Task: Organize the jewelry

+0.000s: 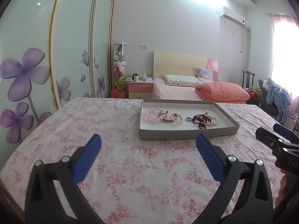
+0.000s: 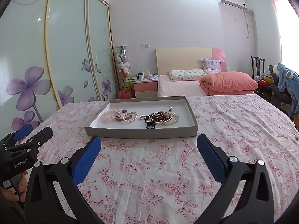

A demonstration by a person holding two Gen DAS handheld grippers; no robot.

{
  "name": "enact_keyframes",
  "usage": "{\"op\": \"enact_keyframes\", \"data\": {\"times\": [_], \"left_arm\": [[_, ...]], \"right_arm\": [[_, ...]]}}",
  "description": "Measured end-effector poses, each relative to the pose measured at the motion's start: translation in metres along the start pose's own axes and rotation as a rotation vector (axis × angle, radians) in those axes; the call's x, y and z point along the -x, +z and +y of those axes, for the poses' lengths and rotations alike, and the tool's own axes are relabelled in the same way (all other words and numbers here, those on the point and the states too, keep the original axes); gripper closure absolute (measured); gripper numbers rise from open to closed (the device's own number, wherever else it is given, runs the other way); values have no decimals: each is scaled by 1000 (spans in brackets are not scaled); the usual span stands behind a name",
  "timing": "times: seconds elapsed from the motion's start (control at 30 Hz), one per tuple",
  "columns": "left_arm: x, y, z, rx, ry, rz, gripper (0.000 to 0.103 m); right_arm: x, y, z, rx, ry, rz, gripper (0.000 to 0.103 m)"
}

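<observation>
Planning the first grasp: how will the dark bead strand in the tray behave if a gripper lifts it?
Probably floppy: the dark bead strand lies in loose loops, so it should sag and dangle. Likely to drag neighbours: it overlaps the gold bangle and the pearl bracelet. Beads look glossy, so possibly slippery. The tray seems light and may shift.

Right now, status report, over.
Left gripper and right gripper open, empty. Jewelry tangled in gray tray ahead on floral tablecloth. Nothing blocking.

floral pink tablecloth (image 2: 168,168) over table, grey jewelry tray (image 2: 142,132) resting on it
</observation>
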State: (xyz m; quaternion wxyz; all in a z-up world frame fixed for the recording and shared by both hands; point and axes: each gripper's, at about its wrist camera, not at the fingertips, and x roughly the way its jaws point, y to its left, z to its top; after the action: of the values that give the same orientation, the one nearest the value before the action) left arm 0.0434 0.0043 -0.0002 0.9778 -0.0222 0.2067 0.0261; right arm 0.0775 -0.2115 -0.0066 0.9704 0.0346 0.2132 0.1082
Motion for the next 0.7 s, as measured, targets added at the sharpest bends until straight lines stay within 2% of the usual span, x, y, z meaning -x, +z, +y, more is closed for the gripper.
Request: {"op": "enact_keyframes", "data": {"times": [0.7], "left_arm": [[-5,1,-1,12,-6,10,4]], "right_arm": [[-1,0,-1,-5,2,3,2]]}}
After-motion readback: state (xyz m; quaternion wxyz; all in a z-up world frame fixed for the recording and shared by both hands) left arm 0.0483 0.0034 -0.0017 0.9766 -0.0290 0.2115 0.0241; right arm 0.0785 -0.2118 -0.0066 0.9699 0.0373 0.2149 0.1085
